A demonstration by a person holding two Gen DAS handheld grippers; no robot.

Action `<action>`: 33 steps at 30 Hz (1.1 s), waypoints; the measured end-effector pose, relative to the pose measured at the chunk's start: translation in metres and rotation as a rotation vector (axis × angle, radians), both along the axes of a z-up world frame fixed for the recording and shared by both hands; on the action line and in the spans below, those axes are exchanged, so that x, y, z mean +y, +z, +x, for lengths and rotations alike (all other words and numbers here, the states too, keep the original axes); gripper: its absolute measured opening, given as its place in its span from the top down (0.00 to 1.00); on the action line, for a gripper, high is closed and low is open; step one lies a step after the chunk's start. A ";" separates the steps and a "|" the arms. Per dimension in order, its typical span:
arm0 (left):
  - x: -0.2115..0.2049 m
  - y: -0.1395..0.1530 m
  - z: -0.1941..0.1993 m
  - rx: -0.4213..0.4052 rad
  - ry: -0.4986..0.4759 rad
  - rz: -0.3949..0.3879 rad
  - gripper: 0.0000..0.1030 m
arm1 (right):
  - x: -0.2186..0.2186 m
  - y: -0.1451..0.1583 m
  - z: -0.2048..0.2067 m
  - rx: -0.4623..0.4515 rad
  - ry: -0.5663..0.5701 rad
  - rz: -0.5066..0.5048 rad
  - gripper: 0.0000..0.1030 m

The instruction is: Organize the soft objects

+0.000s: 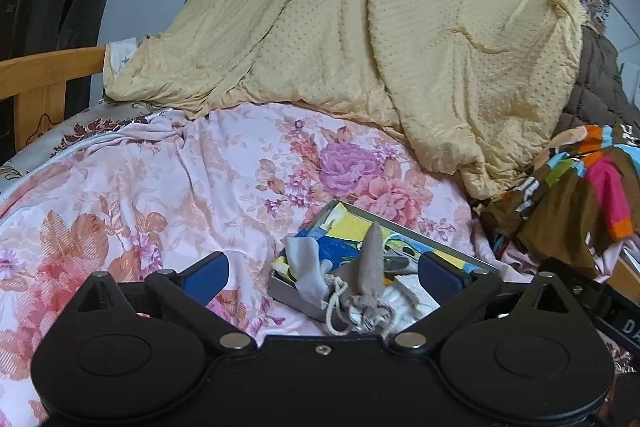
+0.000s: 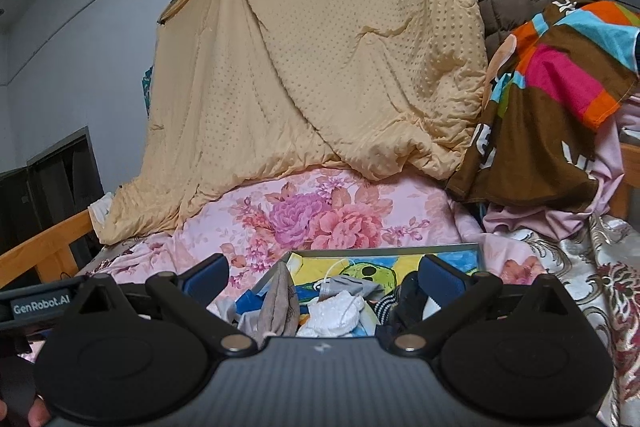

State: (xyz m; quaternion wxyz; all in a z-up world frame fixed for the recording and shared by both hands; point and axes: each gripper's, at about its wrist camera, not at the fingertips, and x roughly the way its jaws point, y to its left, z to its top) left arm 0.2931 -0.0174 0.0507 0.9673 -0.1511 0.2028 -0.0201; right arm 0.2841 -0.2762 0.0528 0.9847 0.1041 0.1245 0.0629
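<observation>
Lying on a pink floral quilt [image 1: 192,179], a shallow grey tray [image 1: 404,227] holds the soft things: a grey sock [image 1: 370,275], a white sock [image 1: 308,267], white cloth [image 2: 336,313] and a striped piece [image 2: 386,307] over a cartoon-printed base. Both grippers hang just near of the tray. The left gripper [image 1: 324,273] has its jaws spread wide, nothing pinched between them. The right gripper [image 2: 324,277] is likewise wide open and grips nothing. Farther off, a yellow dotted blanket [image 2: 320,75] hangs down to the quilt; a striped towel [image 2: 560,87] sits to the right.
</observation>
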 end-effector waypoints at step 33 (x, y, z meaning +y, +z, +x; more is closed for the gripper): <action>0.012 -0.015 -0.101 -0.030 0.006 0.044 0.01 | 0.007 -0.008 -0.089 0.037 -0.005 -0.038 0.00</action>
